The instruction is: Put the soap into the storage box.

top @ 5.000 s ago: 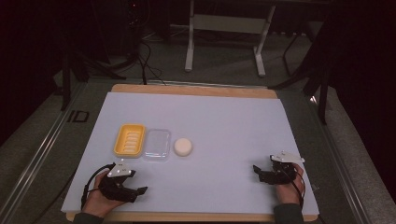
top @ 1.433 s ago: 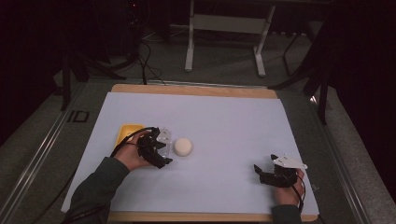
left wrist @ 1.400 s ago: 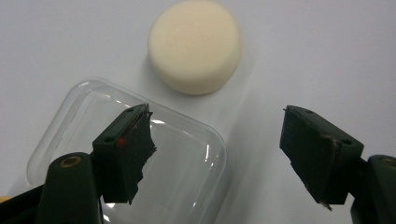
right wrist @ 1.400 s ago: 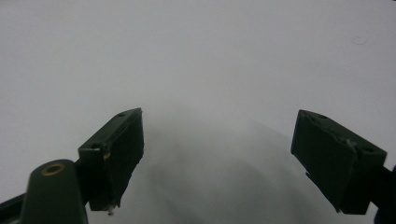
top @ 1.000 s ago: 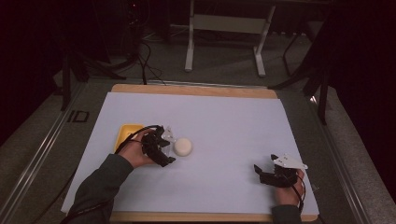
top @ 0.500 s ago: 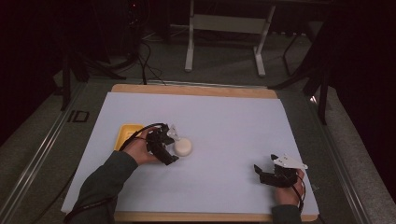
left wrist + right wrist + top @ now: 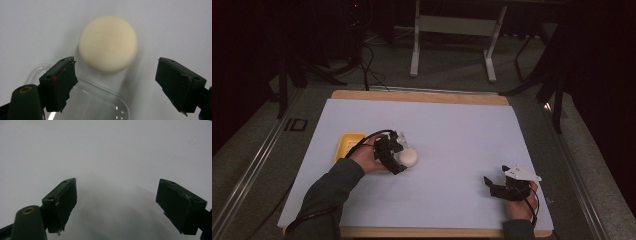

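The left gripper (image 7: pixel 398 159) is held wide open, with nothing between its jaws. In the left gripper view, the round cream ball (image 7: pixel 108 44) is seen just ahead of the two black jaws, in the gap but not touched by them. The left gripper has been moved since five seconds ago: back then it was rested near the front edge of the table, and now it has been brought up to the ball. Half a second ago it was already almost there.

The right gripper (image 7: pixel 494 185) is also held wide open and nothing is gripped by it. It is kept low at the right front of the table, about where it was before. In the right gripper view, plain white paper is seen between its jaws.

A clear plastic lid (image 7: pixel 92 100) is seen under the left jaw, just beside the ball. It is smooth and shiny, with a rounded corner. A yellow tray (image 7: pixel 347 145) is partly hidden behind the left hand (image 7: pixel 367 159).

The ball looks smooth, soft and a bit flat on top. The table is covered by a white sheet (image 7: pixel 452 135), and a wooden edge (image 7: pixel 422 95) is seen at the far side.
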The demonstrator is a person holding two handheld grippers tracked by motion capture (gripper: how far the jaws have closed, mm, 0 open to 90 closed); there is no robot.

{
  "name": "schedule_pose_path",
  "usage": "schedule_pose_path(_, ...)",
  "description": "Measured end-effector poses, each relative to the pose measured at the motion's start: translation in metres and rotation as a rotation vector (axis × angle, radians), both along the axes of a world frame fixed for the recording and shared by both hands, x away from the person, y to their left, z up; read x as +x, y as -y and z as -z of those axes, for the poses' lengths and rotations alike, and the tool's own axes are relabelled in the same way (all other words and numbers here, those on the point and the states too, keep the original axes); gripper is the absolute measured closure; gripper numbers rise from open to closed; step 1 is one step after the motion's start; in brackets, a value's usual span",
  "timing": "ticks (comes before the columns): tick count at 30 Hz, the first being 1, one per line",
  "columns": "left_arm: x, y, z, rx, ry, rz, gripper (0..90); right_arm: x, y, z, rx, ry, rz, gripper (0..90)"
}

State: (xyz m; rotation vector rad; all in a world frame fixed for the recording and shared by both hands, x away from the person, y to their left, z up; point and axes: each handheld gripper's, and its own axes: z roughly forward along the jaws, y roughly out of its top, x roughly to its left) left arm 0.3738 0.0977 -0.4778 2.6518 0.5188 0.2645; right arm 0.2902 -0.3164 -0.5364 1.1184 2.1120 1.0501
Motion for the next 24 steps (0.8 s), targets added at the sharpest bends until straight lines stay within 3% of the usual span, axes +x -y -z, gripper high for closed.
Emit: schedule_pose_path(24,0.021,0.015,0.005,0.064,-0.063,-0.009,14.9,0.0,0.0,0.0,0.002,-0.001,-0.002,17.0)
